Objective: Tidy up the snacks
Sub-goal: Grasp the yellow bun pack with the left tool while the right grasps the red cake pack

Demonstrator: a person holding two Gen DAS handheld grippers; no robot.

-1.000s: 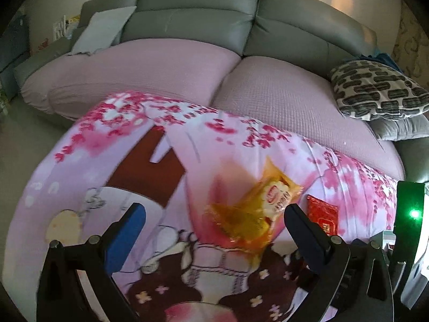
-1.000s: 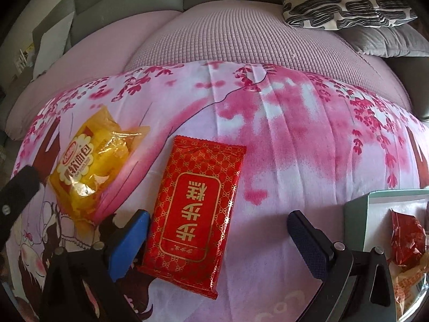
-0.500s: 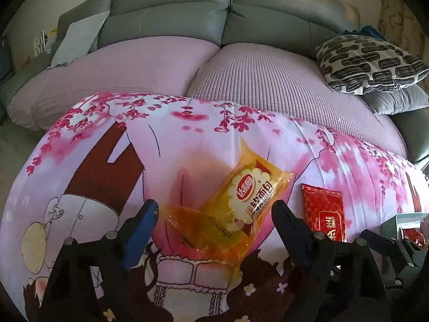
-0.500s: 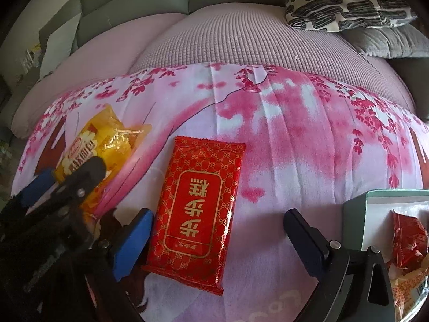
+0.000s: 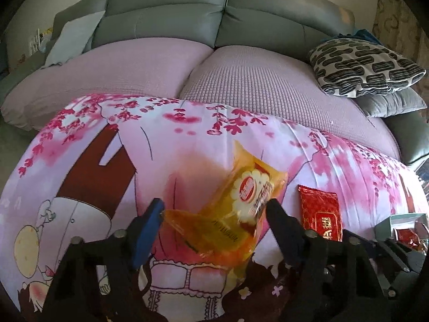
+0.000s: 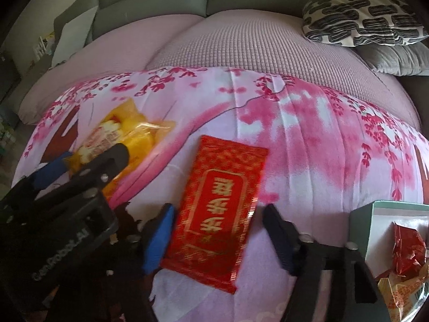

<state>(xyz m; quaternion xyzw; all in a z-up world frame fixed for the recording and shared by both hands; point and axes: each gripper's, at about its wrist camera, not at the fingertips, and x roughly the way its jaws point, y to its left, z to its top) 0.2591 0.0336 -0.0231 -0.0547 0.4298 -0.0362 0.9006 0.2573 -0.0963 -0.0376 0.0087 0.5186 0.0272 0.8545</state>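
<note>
While both sets of jaws have just been closing, the left gripper pinches the yellow snack bag on the pink blanket; the right gripper straddles the red packet, seemingly barely touching, left of the teal box.

Left wrist view: close above the blanket, angled down past a yellow bag toward the sofa. Right wrist view: equally close, just to the right, over a red pack. Shared: both snacks, blanket, sofa, patterned pillow, box.
</note>
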